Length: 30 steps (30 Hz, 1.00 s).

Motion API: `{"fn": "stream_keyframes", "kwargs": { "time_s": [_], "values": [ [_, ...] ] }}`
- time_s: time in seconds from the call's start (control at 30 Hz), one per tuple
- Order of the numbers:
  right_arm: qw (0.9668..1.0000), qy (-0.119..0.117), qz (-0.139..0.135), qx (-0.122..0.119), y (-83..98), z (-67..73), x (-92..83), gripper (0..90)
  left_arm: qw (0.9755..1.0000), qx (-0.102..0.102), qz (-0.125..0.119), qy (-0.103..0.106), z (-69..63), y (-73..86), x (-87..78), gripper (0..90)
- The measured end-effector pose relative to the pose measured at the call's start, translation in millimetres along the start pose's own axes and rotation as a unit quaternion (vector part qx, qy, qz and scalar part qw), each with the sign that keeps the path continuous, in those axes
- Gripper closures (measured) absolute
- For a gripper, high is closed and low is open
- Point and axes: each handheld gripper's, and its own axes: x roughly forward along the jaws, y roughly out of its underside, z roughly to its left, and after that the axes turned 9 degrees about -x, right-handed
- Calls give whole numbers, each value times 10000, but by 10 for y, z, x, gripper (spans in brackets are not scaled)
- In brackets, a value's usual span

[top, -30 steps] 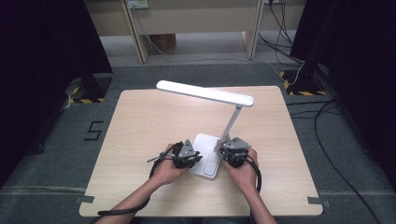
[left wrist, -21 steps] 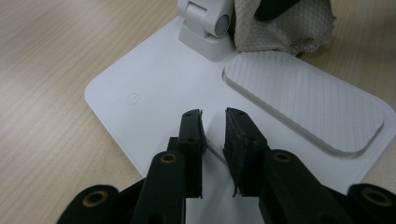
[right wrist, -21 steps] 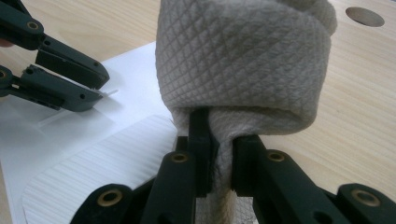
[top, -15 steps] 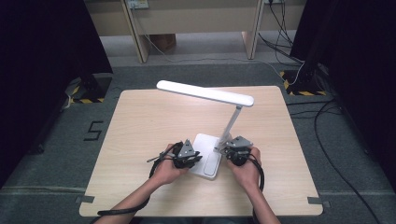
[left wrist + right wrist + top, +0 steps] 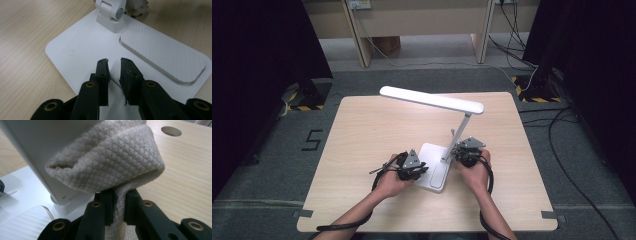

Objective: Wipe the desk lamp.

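A white desk lamp stands on the wooden table (image 5: 362,130), with a long head (image 5: 432,100), a slanted stem (image 5: 462,132) and a flat base (image 5: 434,172). My left gripper (image 5: 421,170) rests its tips on the base (image 5: 82,42) near the front edge. Its jaws (image 5: 115,62) stand a narrow gap apart with nothing between them. My right gripper (image 5: 462,154) is shut on a beige quilted cloth (image 5: 107,157). The cloth is bunched against the lamp stem (image 5: 37,142), just above the hinge (image 5: 111,12). A corner of the cloth (image 5: 136,7) peeks out behind the hinge.
The base carries a faint power symbol (image 5: 71,52) and a ribbed inset pad (image 5: 162,55). A round hole (image 5: 171,131) is cut in the table beyond the cloth. Cables trail from both grippers toward the table's near edge. Dark curtains and floor cables surround the table.
My right gripper has slid a little to the right and away along the lamp stem with the cloth. The left gripper has stayed on the base.
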Motion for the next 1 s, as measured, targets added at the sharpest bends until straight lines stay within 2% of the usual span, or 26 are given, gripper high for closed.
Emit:
{"fn": "stream_keyframes", "kwargs": {
  "time_s": [0.1, 0.17, 0.23, 0.43, 0.63, 0.9, 1.0],
  "values": [
    [9999, -109, 54, 100, 33, 30, 33, 815, 10000, 5, -15, -6, -2, 2, 2, 759],
    [9999, -143, 71, 62, 44, 41, 32, 815, 10000, -10, 3, -5, -2, 3, -3, 759],
    [9997, -194, 119, 59, 45, 58, 13, 815, 10000, -14, -25, -4, -5, 7, 0, 759],
    [9984, -435, 245, 252, 64, 122, -73, 816, 10000, -21, -34, -11, -6, 6, 4, 759],
    [9977, -595, 334, 55, 98, 226, -166, 816, 10000, -31, -39, -6, -6, 6, 5, 760],
    [9955, -834, 443, -53, 124, 369, -294, 817, 10000, -40, -26, -9, -5, 5, 3, 759],
    [9953, -856, 440, -103, 154, 422, -335, 817, 10000, -46, -27, -2, -3, 5, 3, 759]
  ]
}}
